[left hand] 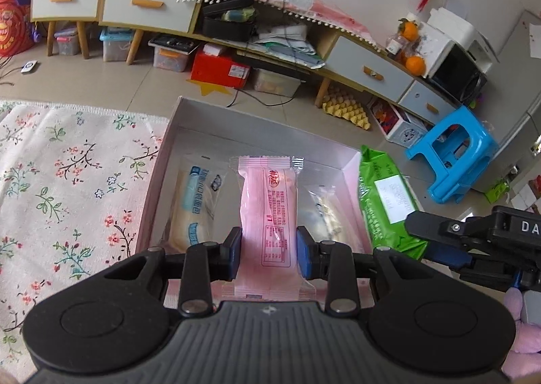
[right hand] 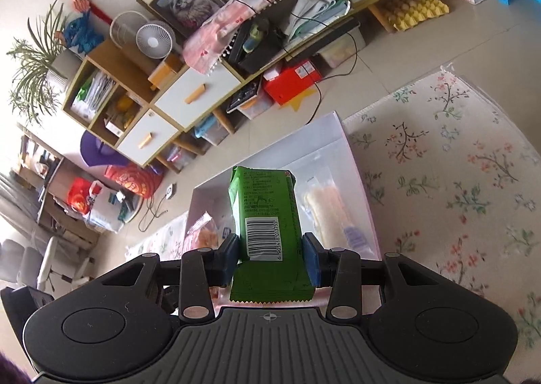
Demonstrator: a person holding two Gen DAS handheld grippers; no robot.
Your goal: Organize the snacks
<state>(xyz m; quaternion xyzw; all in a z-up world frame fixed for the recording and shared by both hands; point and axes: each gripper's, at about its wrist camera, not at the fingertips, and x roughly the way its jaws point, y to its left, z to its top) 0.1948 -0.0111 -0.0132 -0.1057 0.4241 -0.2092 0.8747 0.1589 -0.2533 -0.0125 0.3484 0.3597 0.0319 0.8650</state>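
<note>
**Desk:** What is in your left gripper?

**Operator:** I have a pink plastic-wrapped snack bar with red print pinched between the blue pads. The jaws close on its lower half, one on each long edge; the rest of the wrapper runs toward 12 o'clock and its crimped tail sticks back at 6 o'clock. It hangs over the shallow white cardboard box that sits on the floral-print cloth.

**Desk:** And inside the box?

**Operator:** I see a clear-wrapped pale pastry with blue lettering at 10 o'clock of the jaws and a second clear-wrapped snack at 2 o'clock.

**Desk:** The right side?

**Operator:** My right gripper is clamped on a green foil snack packet with a white barcode label. The pads grip it just below the barcode; its serrated end points to 6 o'clock. It is held above the same box. In the left view the packet shows at 3 o'clock, just outside the box's right wall.
</note>
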